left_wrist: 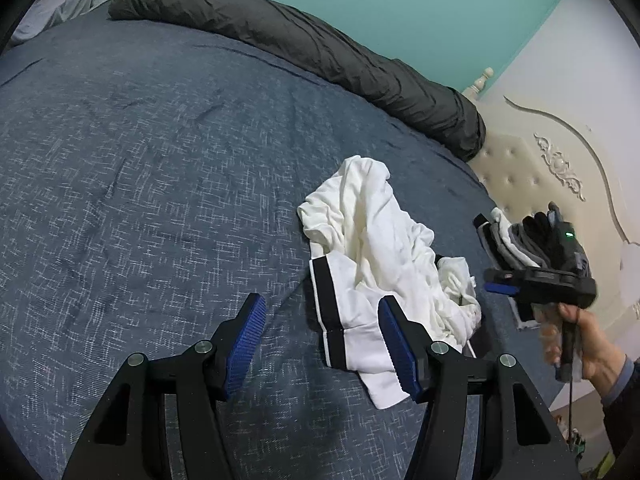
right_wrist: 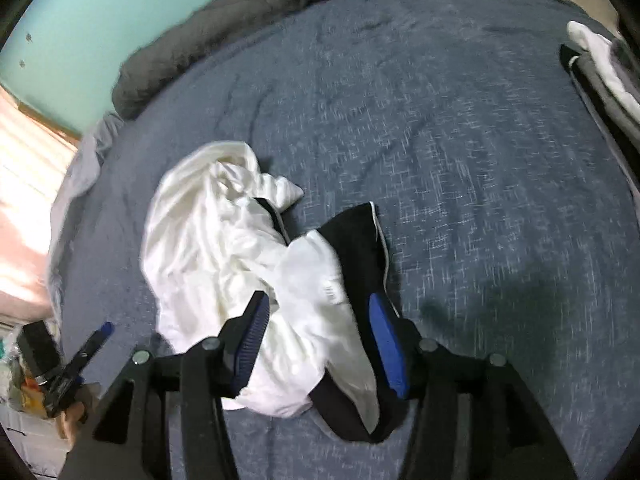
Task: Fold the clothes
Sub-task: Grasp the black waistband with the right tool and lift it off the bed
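Even indoor light; right view motion-blurred, fisheye edges.

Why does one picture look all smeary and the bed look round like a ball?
In the right wrist view the blue bedspread and the white garment are streaked with motion blur; the left wrist view is sharp, showing the garment crisply. Both views are fisheye, so the flat bed bulges and the corners go black. The right wrist view also has a washed-out bright patch at its left edge.

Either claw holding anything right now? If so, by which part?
Nothing is held. The left claw is open above the blue bedcover. The right claw is open astride the crumpled white garment, pads not pressing it.
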Available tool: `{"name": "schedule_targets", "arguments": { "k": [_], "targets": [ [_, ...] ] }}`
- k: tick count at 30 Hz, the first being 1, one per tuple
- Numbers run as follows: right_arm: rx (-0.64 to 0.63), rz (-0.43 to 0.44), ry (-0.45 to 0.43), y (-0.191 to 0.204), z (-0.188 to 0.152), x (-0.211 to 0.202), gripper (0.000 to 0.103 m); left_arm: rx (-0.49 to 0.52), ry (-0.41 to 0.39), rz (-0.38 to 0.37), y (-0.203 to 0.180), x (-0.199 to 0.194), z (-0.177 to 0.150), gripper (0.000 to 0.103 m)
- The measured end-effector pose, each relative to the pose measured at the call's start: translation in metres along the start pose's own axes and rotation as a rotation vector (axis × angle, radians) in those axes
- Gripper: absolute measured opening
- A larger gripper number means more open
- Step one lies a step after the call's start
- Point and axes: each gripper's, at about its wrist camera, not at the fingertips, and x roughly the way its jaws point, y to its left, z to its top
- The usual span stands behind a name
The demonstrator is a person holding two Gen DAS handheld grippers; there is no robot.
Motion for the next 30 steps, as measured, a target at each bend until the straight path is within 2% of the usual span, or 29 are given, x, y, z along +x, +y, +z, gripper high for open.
{"name": "schedule_targets", "arguments": {
  "k": [3,5,11,14,16,17,18,22,26,30],
  "targets": [
    [0.004,-0.060,0.048,-0.005,0.010,0.024,0.053,0.011,0.007,-0.003,-0.002,0.003,0.001,0.063],
    [0.039,-0.057,0.047,-0.015,0.013,0.034,0.053,0.016,0.010,-0.001,-0.002,0.005,0.001,0.063],
    [0.090,0.014,0.064,-0.031,0.017,0.059,0.053,0.018,0.028,-0.013,-0.005,0.013,0.003,0.063],
    [0.027,-0.004,0.091,-0.021,0.016,0.072,0.052,0.033,0.032,-0.015,-0.009,0.016,0.004,0.063],
    [-0.026,-0.034,0.084,-0.011,0.015,0.075,0.038,0.032,0.031,-0.011,-0.009,0.017,0.005,0.063],
    [-0.050,-0.046,0.077,-0.006,0.015,0.076,0.021,0.032,0.030,-0.010,-0.008,0.017,0.005,0.063],
    [-0.078,-0.061,0.070,0.000,0.017,0.075,0.013,0.032,0.030,-0.008,-0.008,0.017,0.005,0.063],
    [-0.205,-0.125,0.022,0.030,0.026,0.063,0.008,0.029,0.035,0.006,-0.005,0.017,0.006,0.063],
    [-0.345,-0.169,-0.084,0.070,0.045,0.028,0.007,0.013,0.024,0.017,-0.005,0.009,0.014,0.063],
    [-0.506,-0.175,-0.179,0.119,0.066,-0.016,0.007,0.026,0.006,0.025,-0.017,-0.005,0.031,0.063]
  ]
}}
